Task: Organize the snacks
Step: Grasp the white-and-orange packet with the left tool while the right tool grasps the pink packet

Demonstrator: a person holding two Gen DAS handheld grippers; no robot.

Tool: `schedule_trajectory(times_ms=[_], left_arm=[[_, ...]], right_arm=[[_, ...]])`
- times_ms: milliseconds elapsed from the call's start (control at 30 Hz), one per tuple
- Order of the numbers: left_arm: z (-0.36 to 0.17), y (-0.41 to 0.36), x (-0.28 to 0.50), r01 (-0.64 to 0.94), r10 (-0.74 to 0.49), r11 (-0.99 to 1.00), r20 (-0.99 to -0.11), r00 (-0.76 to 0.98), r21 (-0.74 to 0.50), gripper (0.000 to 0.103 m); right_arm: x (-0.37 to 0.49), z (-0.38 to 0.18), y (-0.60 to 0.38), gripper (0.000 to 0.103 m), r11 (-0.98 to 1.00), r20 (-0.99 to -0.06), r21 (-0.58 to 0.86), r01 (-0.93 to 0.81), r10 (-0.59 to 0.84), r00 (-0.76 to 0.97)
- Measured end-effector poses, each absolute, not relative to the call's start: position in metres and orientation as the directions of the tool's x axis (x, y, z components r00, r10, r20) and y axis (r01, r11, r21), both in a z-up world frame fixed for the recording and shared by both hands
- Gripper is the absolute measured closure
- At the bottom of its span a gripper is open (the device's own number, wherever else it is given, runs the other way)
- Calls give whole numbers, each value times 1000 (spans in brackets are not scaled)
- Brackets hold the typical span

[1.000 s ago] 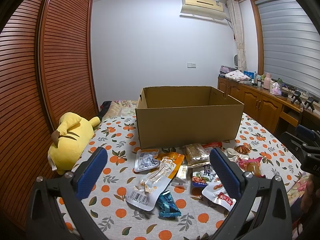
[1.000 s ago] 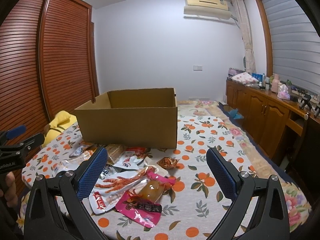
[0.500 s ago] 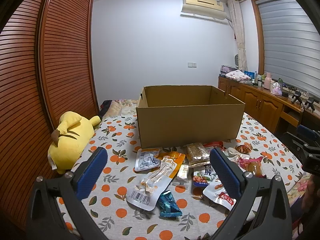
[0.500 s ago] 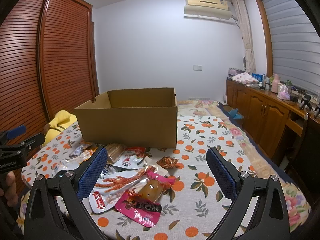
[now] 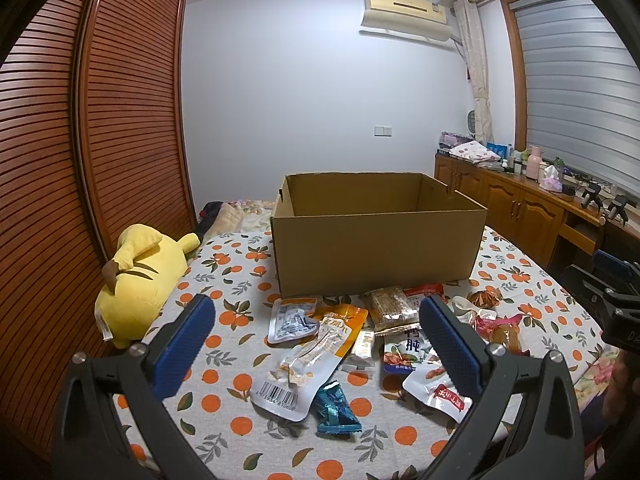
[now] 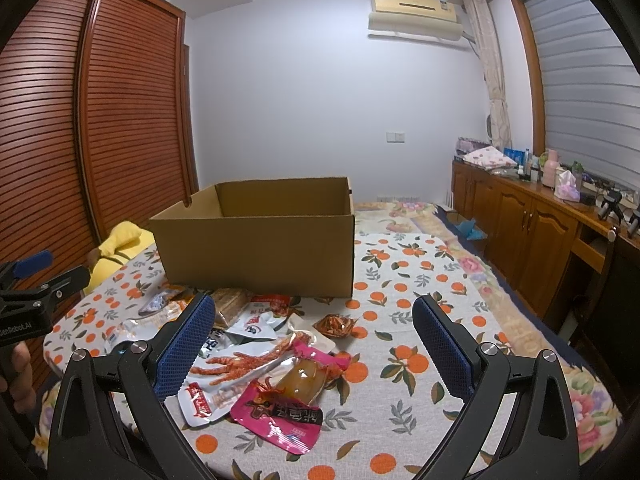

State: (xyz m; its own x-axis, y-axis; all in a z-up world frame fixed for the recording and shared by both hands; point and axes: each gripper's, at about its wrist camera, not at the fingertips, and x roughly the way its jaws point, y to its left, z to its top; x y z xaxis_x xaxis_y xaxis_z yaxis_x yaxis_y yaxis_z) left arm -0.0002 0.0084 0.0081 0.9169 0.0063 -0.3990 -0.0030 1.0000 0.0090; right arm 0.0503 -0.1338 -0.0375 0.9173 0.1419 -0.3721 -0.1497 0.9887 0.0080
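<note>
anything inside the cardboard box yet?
Nothing visible. Both wrist views show only bare inner walls of the cardboard box; its front wall hides the floor, so the bottom can't be confirmed. The snack packets all lie on the tablecloth in front of it.

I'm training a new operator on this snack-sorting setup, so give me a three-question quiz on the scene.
1. True or false: the cardboard box is closed with a lid.
2. What is the left gripper holding? A) the teal packet B) nothing C) the yellow plush toy
3. Fill in: the snack packets lie on the tablecloth in ____ of the box.

Key: 1 false, its top is open. 2 B, both it and the right gripper are open. 3 front, on the camera side.
</note>
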Motion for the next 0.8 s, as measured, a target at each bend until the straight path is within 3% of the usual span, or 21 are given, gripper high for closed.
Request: schedule_trajectory(times_ms=[800], left_arm=[[-27, 16, 14, 30, -30, 1000, -489, 872, -8, 0]], right_arm=[[60, -64, -133, 3, 979, -450, -9, -203, 177, 875]])
